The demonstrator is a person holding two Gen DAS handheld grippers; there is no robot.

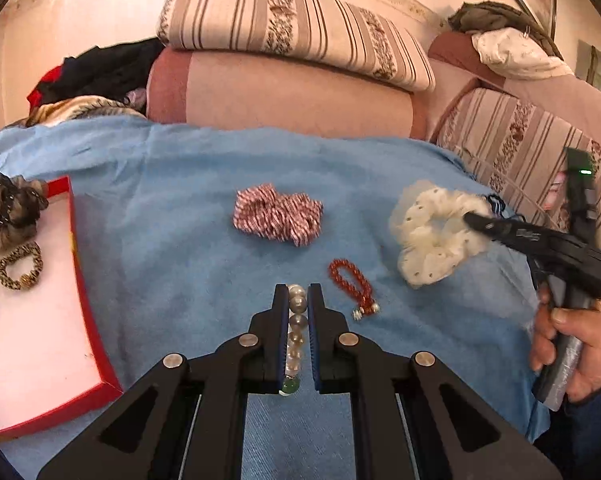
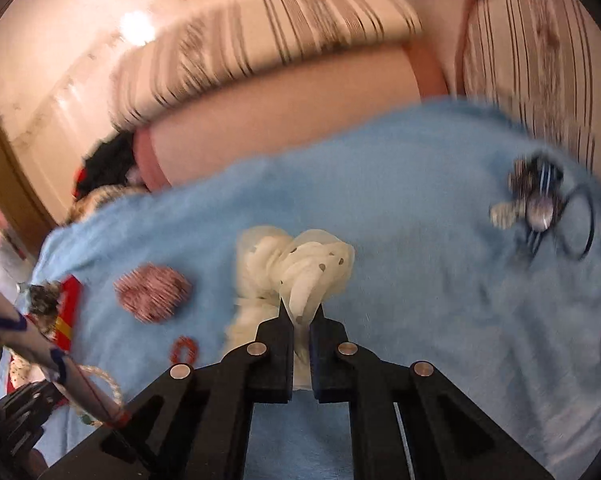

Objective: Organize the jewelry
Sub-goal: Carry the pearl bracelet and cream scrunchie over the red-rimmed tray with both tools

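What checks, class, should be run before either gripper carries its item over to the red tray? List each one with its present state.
1. Left gripper shut on the pearl bracelet: ok, the beads sit between its pads.
2. Right gripper shut on the white scrunchie: ok, the fabric is pinched at its tips.
3. White scrunchie fully clear of the blue cloth: cannot tell, the right wrist view is blurred.
4. Free room in the red tray: ok, the pink floor near the leopard scrunchie is bare.
5. Red bead bracelet clear of the left gripper: ok, it lies apart, beside it.
6. Striped scrunchie untouched: ok.
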